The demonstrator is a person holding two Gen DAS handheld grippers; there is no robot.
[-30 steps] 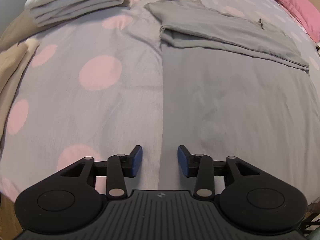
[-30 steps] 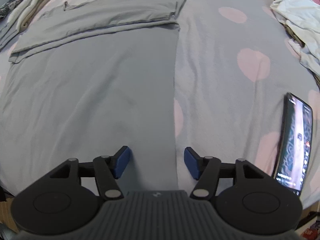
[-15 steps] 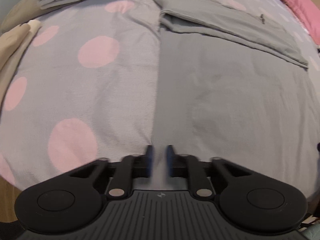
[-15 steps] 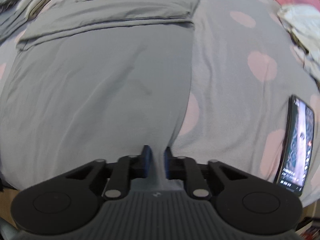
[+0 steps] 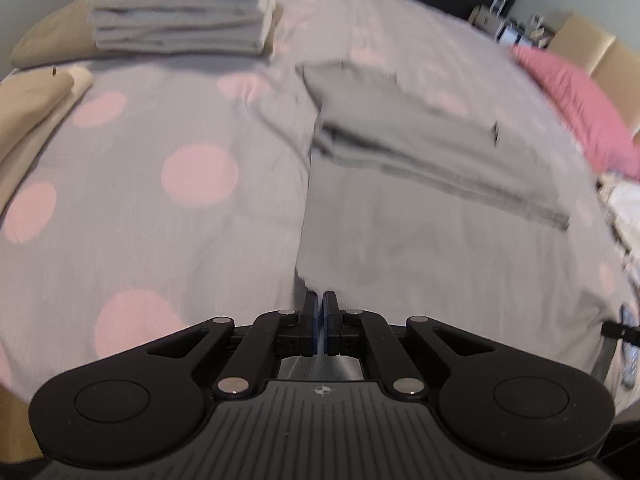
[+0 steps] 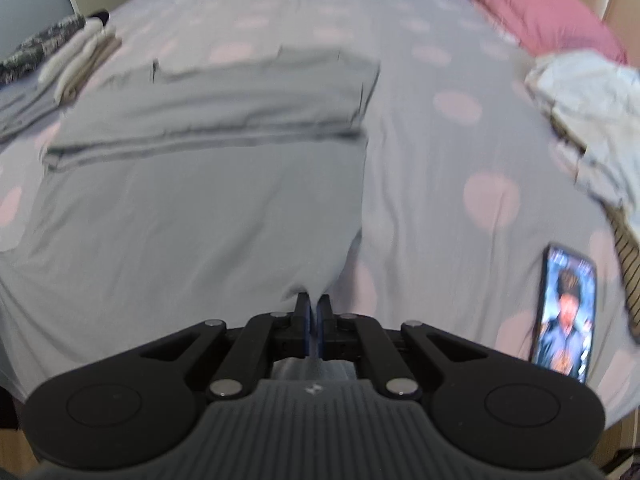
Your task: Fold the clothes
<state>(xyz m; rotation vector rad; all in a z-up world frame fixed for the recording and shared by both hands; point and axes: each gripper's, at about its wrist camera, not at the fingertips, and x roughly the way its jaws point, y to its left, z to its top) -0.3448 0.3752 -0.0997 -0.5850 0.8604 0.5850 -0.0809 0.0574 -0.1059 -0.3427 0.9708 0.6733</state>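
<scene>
- left claw [image 5: 319, 322]: fingers pressed together on the near left corner of the grey garment [image 5: 420, 240]; a thin strip of cloth shows between the pads and rises off the bed [image 5: 120, 200].
- right claw [image 6: 313, 326]: fingers pressed together on the near right corner of the same grey garment [image 6: 192, 216]; the cloth is drawn up into a small peak at the tips.
- grey garment: spread flat on the spotted bed, stretching away from both claws. its far part is already doubled over into a band [image 6: 224, 108] that runs crosswise, side to side, parallel to the near hem held between the two claws.
- governing relation: the folded band lies straight ahead of both claws, beyond the flat single layer. each claw holds its own corner, so neither is markedly nearer; judged from this, the near hem would have to travel forward over the flat panel, kept parallel to the band.
- surroundings: a stack of folded laundry [image 5: 180, 24] at the far left of the bed, a pink pillow [image 5: 576, 120] at the far right, a heap of unfolded clothes [image 6: 592, 120] and a phone [image 6: 564, 312] lying to the right of the garment, apart from it.
- risk, as a judgement: uneven lift between the two corners would skew the hem against the band.
</scene>
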